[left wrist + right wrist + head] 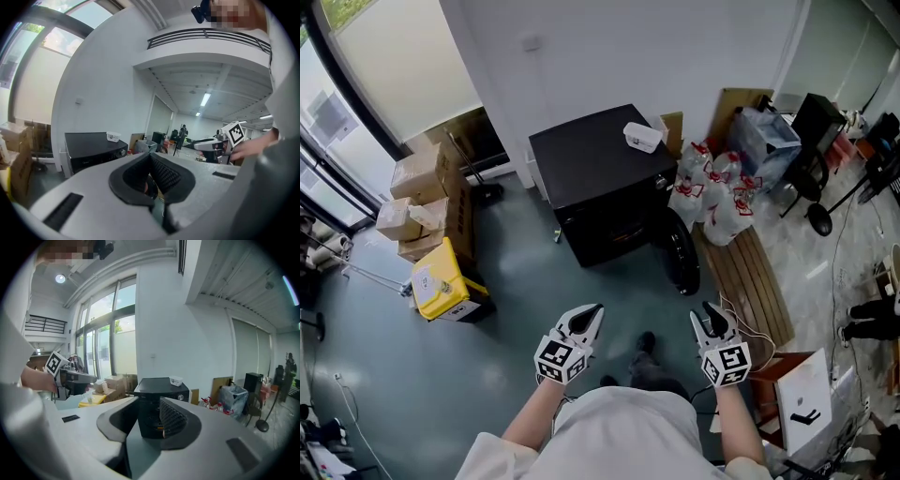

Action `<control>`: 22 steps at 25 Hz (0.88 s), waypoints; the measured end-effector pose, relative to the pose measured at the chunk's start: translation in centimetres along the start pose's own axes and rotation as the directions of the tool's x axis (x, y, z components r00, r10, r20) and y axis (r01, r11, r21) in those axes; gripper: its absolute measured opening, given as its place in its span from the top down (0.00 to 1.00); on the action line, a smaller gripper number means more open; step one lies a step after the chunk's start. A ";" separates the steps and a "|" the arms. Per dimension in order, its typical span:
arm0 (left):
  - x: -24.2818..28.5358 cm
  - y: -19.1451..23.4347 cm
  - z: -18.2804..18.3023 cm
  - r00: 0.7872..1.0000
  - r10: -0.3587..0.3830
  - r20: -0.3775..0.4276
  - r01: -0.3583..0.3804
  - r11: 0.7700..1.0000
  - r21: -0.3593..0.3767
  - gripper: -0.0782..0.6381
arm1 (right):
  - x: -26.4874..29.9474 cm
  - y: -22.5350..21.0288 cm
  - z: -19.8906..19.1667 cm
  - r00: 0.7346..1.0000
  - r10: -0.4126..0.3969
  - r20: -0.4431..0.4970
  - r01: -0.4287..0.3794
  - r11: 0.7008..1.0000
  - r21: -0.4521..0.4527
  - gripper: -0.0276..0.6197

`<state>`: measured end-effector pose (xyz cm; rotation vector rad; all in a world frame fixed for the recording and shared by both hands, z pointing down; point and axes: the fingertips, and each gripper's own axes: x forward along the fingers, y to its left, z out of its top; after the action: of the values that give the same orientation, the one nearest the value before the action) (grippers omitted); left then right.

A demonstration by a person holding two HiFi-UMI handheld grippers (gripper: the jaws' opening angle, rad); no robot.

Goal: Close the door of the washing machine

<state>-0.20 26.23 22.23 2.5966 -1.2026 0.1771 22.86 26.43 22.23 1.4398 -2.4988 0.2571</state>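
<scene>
Facing boxy, matte-black washing machine [592,171]

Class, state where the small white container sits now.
In the head view, the white container sits atop the black washing machine, near its right rear corner, left of the white bags.

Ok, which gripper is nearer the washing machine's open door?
Right. In the head view the right gripper hangs just below the open door, apart from it; the left gripper is farther off to its lower left.
</scene>
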 end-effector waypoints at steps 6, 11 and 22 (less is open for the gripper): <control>6.0 1.6 1.0 1.000 0.024 -0.009 -0.024 1.000 -0.005 0.88 | 4.5 -5.1 0.0 0.999 0.037 -0.029 -0.037 0.999 -0.003 0.72; 10.7 3.5 1.6 0.997 0.067 -0.045 -0.068 0.998 -0.012 0.88 | 8.5 -9.0 0.1 0.995 0.081 -0.053 -0.081 0.997 0.004 0.72; 19.2 6.5 1.4 0.988 0.104 -0.113 -0.104 0.995 0.008 0.88 | 14.9 -15.2 -1.5 0.984 0.147 -0.102 -0.145 0.989 0.020 0.72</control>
<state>7.28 7.84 26.44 2.4900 -1.2980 0.3421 29.06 7.03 28.54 1.2159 -2.5245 0.3649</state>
